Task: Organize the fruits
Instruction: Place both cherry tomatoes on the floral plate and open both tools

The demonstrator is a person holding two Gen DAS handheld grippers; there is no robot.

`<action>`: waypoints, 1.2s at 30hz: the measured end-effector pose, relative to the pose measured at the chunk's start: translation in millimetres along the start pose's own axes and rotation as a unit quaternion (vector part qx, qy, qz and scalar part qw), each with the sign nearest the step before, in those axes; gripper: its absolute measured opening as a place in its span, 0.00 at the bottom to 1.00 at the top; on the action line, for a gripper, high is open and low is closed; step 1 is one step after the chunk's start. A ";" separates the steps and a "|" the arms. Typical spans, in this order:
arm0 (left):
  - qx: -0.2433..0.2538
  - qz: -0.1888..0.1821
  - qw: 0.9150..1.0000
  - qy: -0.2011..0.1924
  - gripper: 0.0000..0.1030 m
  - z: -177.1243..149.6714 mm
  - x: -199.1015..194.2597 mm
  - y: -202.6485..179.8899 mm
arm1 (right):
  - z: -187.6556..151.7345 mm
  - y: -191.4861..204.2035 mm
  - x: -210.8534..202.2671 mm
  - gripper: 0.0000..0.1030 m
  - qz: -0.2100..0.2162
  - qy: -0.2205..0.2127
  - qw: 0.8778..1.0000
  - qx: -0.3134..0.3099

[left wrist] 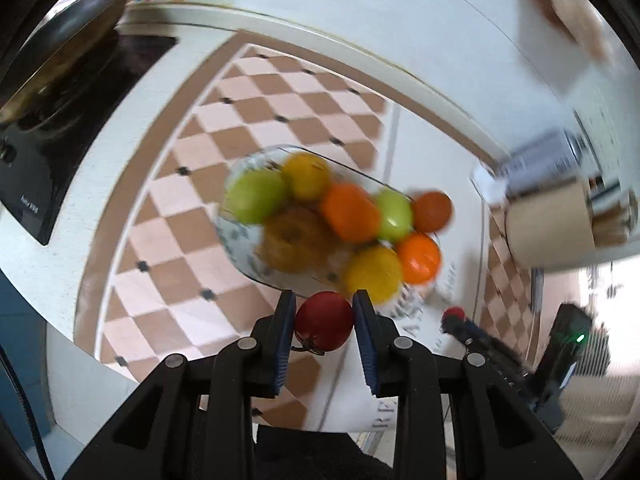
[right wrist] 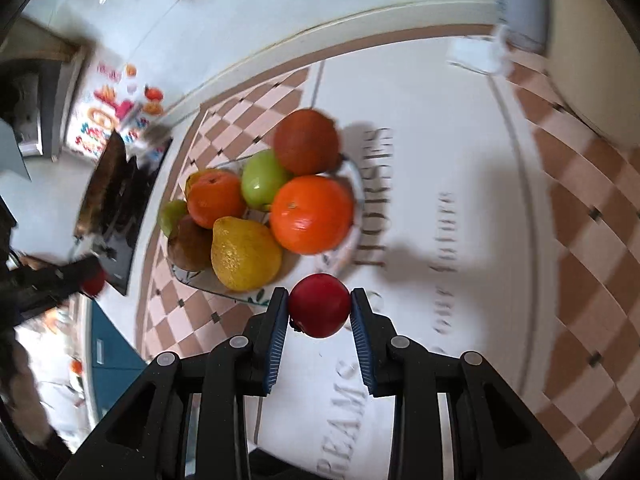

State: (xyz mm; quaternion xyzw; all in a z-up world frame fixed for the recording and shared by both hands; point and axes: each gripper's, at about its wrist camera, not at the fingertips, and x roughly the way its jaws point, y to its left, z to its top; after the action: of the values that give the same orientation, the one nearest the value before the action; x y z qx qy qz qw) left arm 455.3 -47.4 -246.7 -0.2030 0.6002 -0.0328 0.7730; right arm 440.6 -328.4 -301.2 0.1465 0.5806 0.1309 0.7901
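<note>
Two red fruits clamped, tomato [left wrist: 324, 321] in left gripper [left wrist: 325, 312], apple [right wrist: 319, 305] in right gripper [right wrist: 319, 308]

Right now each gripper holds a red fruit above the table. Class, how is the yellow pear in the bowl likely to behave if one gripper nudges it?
The yellow pear leans on the orange at the bowl's near edge, so a nudge may tip it out. Its rounded shape suggests it would roll unevenly. Its skin looks shiny, so probably slippery between pads.

White counter [left wrist: 400, 12] w/ checkered mat [right wrist: 580, 200], fruit dish [right wrist: 352, 176] on it.
</note>
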 end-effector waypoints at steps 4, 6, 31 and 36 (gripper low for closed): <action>-0.029 -0.005 0.999 0.016 0.26 19.9 9.3 38.2 | 3.3 21.5 25.7 0.33 -0.025 0.011 1.000 -0.010; -0.040 -0.010 0.999 0.035 0.26 28.7 22.7 54.8 | 4.0 28.2 33.7 0.33 -0.038 0.014 0.999 -0.014; -0.033 -0.007 0.992 0.118 0.76 68.9 90.9 73.2 | -1.2 41.6 29.1 0.82 -0.097 -0.010 0.995 0.018; 0.052 0.075 0.993 0.074 0.83 56.2 67.1 59.1 | -9.9 55.9 16.3 0.88 -0.138 -0.014 0.990 0.015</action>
State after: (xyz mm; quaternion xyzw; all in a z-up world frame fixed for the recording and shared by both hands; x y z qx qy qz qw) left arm 515.4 2.3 -317.9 -0.1143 0.6670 -0.0207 0.7360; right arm 433.8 -269.9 -296.9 0.0781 0.5862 0.0097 0.8064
